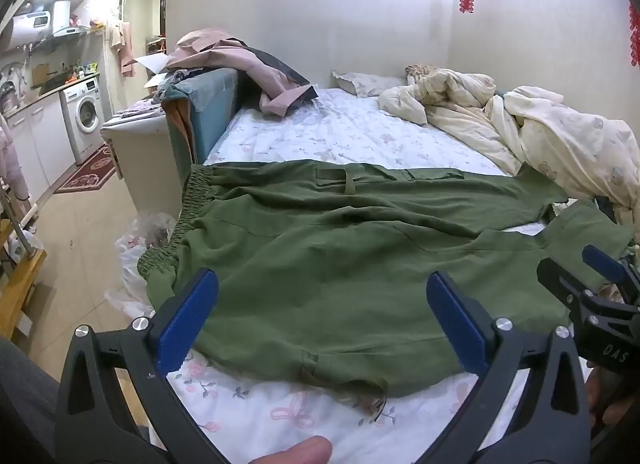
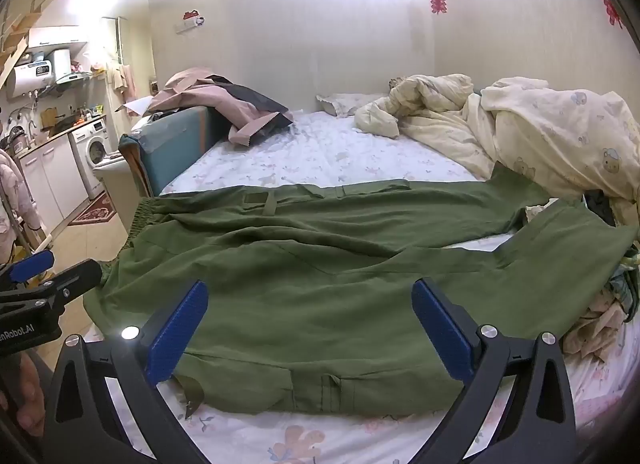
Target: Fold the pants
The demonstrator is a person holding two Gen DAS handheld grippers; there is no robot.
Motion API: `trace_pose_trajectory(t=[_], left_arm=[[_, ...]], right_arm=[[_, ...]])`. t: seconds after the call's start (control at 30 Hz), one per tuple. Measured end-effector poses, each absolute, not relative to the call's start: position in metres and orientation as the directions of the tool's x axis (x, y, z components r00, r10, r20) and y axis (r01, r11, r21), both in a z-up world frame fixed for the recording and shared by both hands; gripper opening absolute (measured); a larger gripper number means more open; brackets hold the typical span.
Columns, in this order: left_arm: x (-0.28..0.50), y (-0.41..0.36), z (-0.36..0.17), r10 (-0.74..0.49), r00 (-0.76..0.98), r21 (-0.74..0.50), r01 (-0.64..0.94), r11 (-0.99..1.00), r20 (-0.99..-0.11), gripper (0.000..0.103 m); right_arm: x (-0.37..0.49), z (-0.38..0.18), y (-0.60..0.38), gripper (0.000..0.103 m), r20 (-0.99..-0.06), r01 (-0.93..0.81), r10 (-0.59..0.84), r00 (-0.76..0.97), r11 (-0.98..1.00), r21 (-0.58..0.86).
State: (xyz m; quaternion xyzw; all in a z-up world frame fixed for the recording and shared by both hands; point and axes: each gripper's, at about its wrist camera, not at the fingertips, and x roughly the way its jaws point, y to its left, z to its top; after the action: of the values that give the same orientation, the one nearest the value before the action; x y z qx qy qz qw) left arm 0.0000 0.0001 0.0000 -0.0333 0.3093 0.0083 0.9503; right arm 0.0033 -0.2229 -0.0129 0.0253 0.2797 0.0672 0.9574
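1. Olive-green cargo pants lie flat across flower-print white bed sheet, elastic waistband twd left bed edge, legs running right.
2. Left gripper w/ blue pads: jaws wide apart, holding nothing, just above near pant edge.
3. Right gripper: same, spread wide, nothing held, over near leg.
4. Cream quilt bunched at far right.

Olive green is seen on the pants. The sheet is printed white with pink flowers, the quilt cream with bears. Blue pads are fitted on black grippers.
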Motion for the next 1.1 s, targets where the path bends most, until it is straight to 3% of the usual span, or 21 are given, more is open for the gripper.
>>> trace_pose_trajectory(t=[1.1], left_arm=[[-0.0002,0.0001,0.0001,0.002,0.811,-0.05,-0.038,0.998,-0.586,0.103]], right_arm=[[0.004,-0.0142,-0.2234,0.103,-0.536,-0.111,0.137,0.833,0.991,0.08]])
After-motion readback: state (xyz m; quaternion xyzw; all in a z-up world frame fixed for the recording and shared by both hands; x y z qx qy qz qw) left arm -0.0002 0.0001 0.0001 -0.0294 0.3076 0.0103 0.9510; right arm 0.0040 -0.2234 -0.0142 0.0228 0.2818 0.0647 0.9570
